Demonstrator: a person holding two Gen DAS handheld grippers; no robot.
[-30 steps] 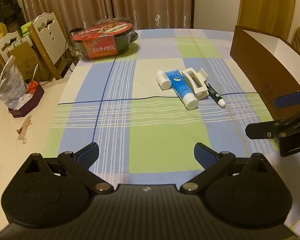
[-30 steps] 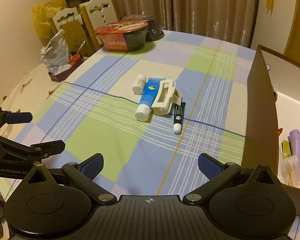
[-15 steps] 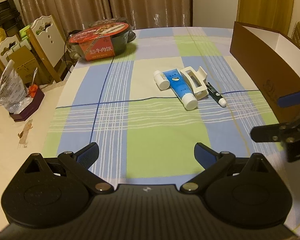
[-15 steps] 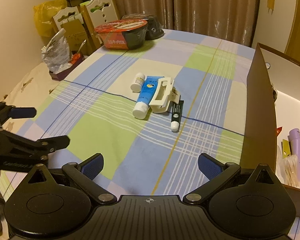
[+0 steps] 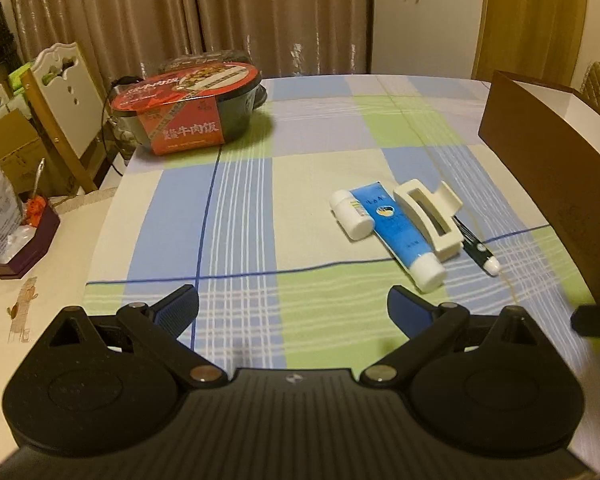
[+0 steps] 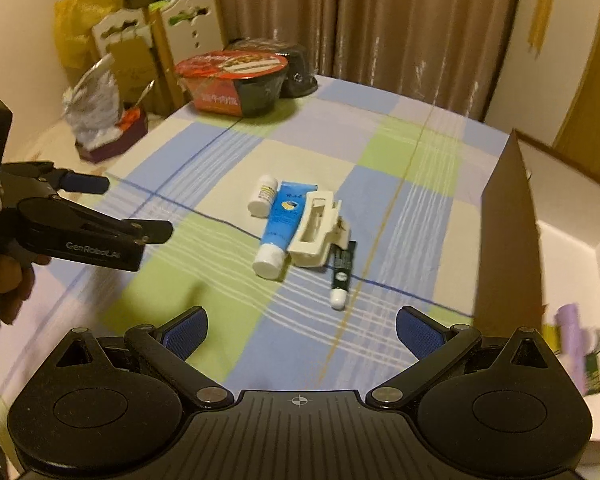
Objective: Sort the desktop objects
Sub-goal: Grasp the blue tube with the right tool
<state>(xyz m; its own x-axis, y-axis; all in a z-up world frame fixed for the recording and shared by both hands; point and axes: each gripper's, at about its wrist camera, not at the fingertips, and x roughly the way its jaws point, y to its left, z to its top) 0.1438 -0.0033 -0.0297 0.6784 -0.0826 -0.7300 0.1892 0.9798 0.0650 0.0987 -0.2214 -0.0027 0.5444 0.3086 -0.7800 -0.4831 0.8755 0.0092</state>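
Note:
Four small items lie together mid-table on the checked cloth: a white bottle, a blue tube with a white cap, a cream hair claw and a dark pen-like tube with a white tip. My left gripper is open with nothing between its fingers, short of the items and left of them; it also shows in the right wrist view. My right gripper is open too, just short of the pen.
A brown cardboard box with a white inside stands at the table's right edge; a purple bottle lies in it. A red-lidded instant meal bowl sits at the far left. Chairs stand beyond it.
Both grippers have moved forward toward the cluster, which now looks larger and nearer. The right gripper has slid almost out of the left wrist view. Both stay open.

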